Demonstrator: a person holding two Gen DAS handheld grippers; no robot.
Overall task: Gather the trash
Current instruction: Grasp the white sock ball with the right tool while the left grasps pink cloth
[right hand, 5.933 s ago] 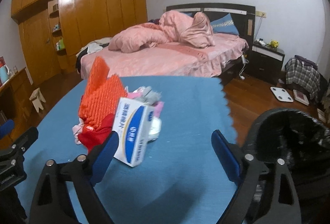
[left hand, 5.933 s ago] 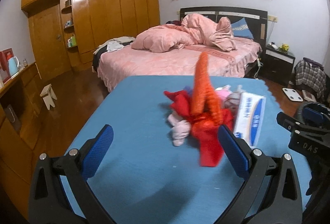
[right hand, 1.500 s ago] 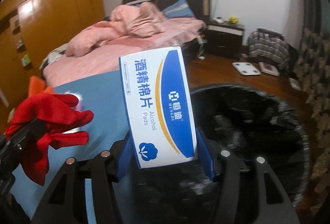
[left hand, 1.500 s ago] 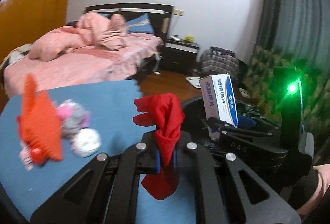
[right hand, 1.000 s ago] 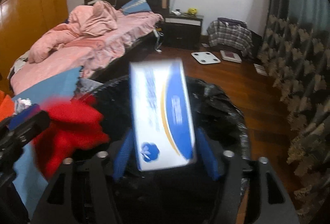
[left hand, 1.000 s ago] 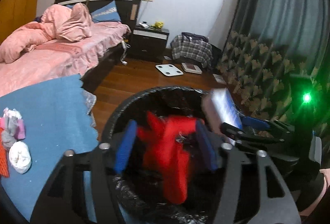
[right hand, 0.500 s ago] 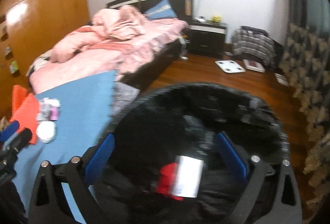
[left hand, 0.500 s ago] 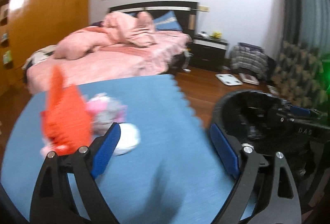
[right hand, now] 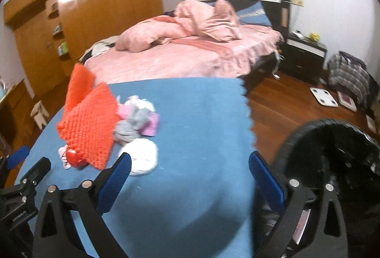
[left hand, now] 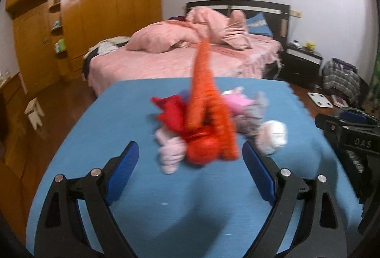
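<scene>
Left wrist view: left gripper (left hand: 188, 166) has its jaws spread wide with nothing between the blue pads, held over the blue desk (left hand: 114, 120). The trash pile (left hand: 213, 122) lies ahead of the jaws, near the middle of the desk. Contents, blurred: an orange knitted piece (left hand: 204, 91) standing up tall, a red cloth (left hand: 173, 113) to its left, a red round item (left hand: 203, 148) at the front, a pale pink bundle (left hand: 169, 151) front left, pink and grey scraps (left hand: 247, 108) to the right, and a white wad (left hand: 273, 135) at far right. All touch or overlap one another. Part of the right gripper (left hand: 351, 136) shows at the right edge. Beyond the desk: a bed (left hand: 180, 60) with pink bedding, a wooden wardrobe (left hand: 95, 15), a small stool (left hand: 34, 112) on the floor.

Right wrist view: right gripper (right hand: 190, 176) also has its jaws spread wide, empty, above the desk's near right part. The white wad (right hand: 142, 155) lies just past the left pad; the orange knitted piece (right hand: 90, 122) and the grey scraps (right hand: 133, 125) lie further left. A black-lined trash bin (right hand: 332, 153) stands on the floor just off the desk's right edge, beside the right pad. A white scale (right hand: 324, 96) lies on the wooden floor beyond, near a dark nightstand (right hand: 304, 56).
</scene>
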